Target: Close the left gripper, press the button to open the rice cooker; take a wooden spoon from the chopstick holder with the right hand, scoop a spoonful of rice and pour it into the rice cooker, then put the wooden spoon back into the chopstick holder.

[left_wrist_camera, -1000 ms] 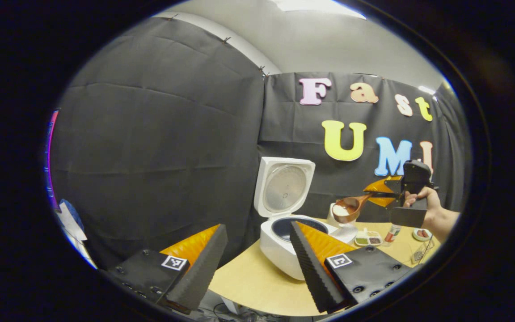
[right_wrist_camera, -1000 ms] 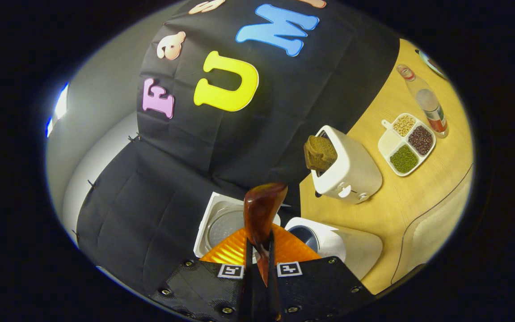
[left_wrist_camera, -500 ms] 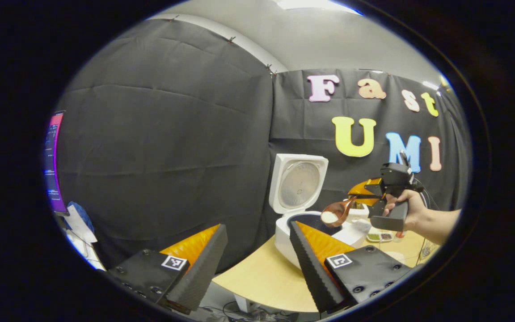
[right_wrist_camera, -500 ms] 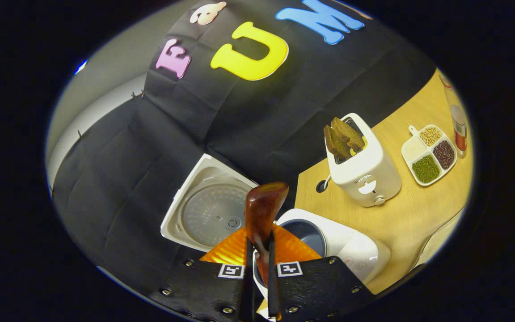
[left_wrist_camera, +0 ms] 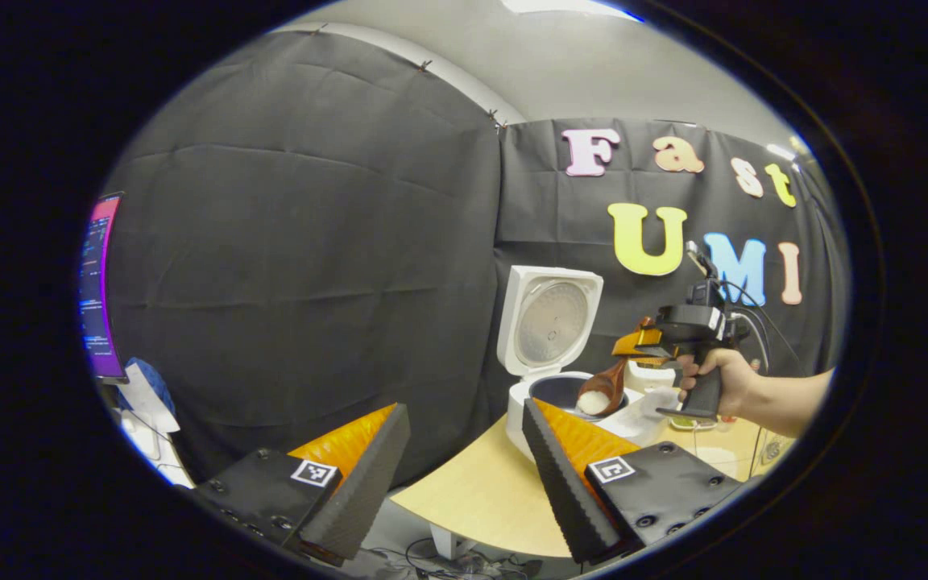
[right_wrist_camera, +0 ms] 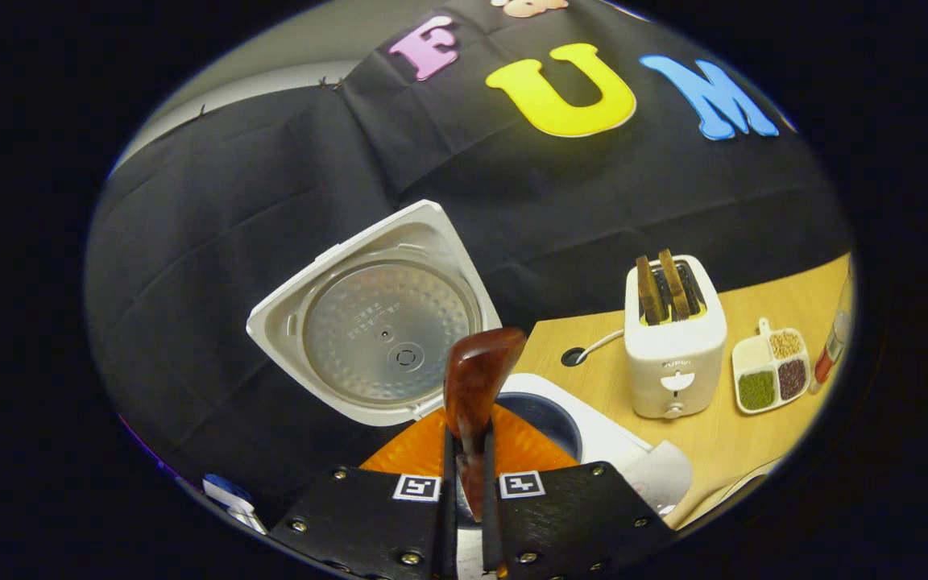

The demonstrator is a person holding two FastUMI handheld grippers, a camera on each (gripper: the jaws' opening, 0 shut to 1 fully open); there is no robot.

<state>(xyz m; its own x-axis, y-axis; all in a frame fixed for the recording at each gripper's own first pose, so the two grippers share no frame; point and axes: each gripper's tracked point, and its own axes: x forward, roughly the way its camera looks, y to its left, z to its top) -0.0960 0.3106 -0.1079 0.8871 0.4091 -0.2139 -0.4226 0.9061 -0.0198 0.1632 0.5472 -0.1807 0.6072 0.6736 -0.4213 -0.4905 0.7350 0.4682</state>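
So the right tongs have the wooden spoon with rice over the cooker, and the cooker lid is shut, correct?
Not quite: the lid is up, standing open behind the pot, as the right gripper view shows. The rest holds: the right tongs grip the wooden spoon, and in the left gripper view its rice-filled bowl hangs over the open rice cooker.

Wooden spoon (left_wrist_camera: pixel 601 392) over rice cooker (left_wrist_camera: pixel 548 387); toaster (right_wrist_camera: pixel 675 338) right of cooker.
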